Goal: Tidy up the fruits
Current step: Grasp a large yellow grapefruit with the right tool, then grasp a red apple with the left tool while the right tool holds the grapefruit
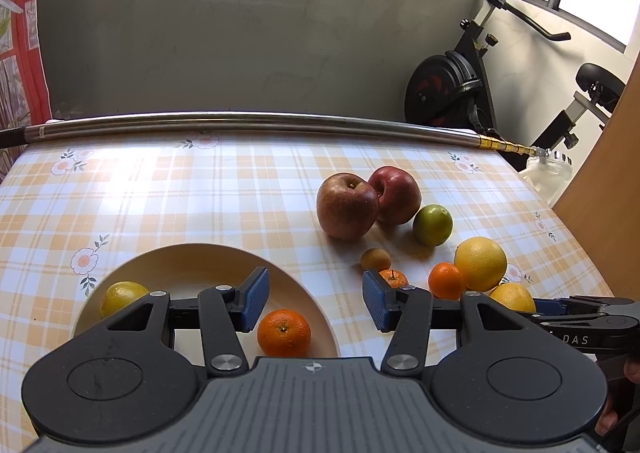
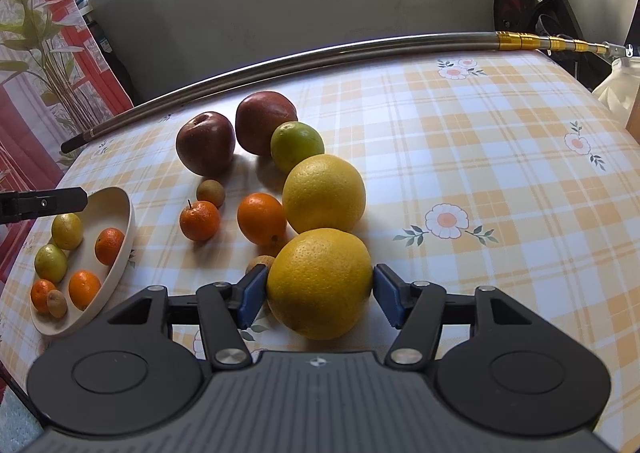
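My right gripper (image 2: 320, 293) stands open around a big yellow orange (image 2: 320, 283) that rests on the cloth, its blue pads (image 2: 254, 293) close beside the fruit's flanks. Behind it lie a second yellow orange (image 2: 324, 193), a lime (image 2: 297, 146), two red apples (image 2: 206, 143), two tangerines (image 2: 262, 218) and small brown fruits (image 2: 210, 193). My left gripper (image 1: 316, 299) hangs open and empty over the right rim of the cream plate (image 1: 192, 253), which holds a tangerine (image 1: 284, 333), a lemon (image 1: 122, 295) and several more fruits.
A long metal pole (image 1: 240, 123) lies across the table's far edge. An exercise bike (image 1: 452, 93) stands behind the right corner, beside a clear plastic container (image 1: 546, 177). A wooden panel (image 1: 608, 181) borders the right side. A curtain (image 2: 36, 73) hangs at the left.
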